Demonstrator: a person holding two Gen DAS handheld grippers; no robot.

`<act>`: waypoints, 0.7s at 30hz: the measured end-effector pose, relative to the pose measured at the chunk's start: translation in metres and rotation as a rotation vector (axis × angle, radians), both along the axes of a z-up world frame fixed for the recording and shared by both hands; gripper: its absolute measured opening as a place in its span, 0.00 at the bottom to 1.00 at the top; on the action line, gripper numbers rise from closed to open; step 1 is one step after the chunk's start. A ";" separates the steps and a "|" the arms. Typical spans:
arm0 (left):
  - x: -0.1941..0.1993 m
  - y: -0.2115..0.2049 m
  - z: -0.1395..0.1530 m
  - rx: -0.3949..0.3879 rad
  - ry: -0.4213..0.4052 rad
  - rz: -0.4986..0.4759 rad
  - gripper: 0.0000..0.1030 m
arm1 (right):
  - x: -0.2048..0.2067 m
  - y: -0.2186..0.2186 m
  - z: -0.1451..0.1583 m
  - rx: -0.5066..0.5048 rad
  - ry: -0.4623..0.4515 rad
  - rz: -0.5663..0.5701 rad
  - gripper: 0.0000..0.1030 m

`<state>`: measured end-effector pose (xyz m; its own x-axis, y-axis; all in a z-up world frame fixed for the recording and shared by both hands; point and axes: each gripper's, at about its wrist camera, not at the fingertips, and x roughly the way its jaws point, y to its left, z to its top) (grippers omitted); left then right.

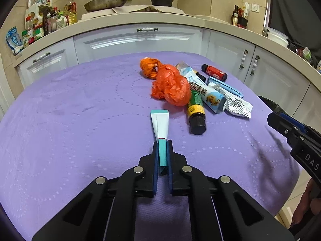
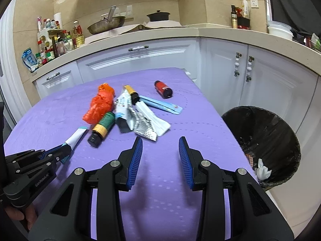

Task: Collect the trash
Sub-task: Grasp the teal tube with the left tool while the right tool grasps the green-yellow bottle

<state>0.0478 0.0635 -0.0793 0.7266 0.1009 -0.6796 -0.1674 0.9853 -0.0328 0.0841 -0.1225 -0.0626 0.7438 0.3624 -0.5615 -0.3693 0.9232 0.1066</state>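
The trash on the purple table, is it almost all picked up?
Not yet. The bin beside the table already holds a few scraps. The left gripper is shut on a teal and white tube. The right gripper is open and holds nothing. Left on the table: the orange bag, green bottle, red bottle, and several wrappers.

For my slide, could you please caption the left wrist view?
Left hand-held gripper shut on a teal-and-white tube above the purple tablecloth.

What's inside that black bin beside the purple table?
The black bin holds a crumpled white tissue and small reddish scraps near its rim; its dark depths hide anything else.
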 end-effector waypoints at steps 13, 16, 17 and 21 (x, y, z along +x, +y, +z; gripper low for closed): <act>-0.022 0.066 0.021 0.025 -0.060 0.134 0.07 | -0.001 0.075 0.008 -0.015 0.005 0.132 0.36; -0.025 0.083 0.022 0.019 -0.063 0.165 0.07 | 0.003 0.092 0.006 -0.029 0.029 0.143 0.36; -0.026 0.089 0.022 0.016 -0.063 0.177 0.07 | 0.005 0.097 0.004 -0.032 0.044 0.142 0.36; -0.028 0.107 0.021 0.006 -0.060 0.201 0.07 | 0.014 0.108 -0.002 -0.043 0.102 0.135 0.36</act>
<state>0.0196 0.1709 -0.0580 0.7308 0.2522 -0.6343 -0.3589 0.9324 -0.0428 0.0985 -0.0144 -0.0643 0.6283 0.4292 -0.6489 -0.4791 0.8706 0.1119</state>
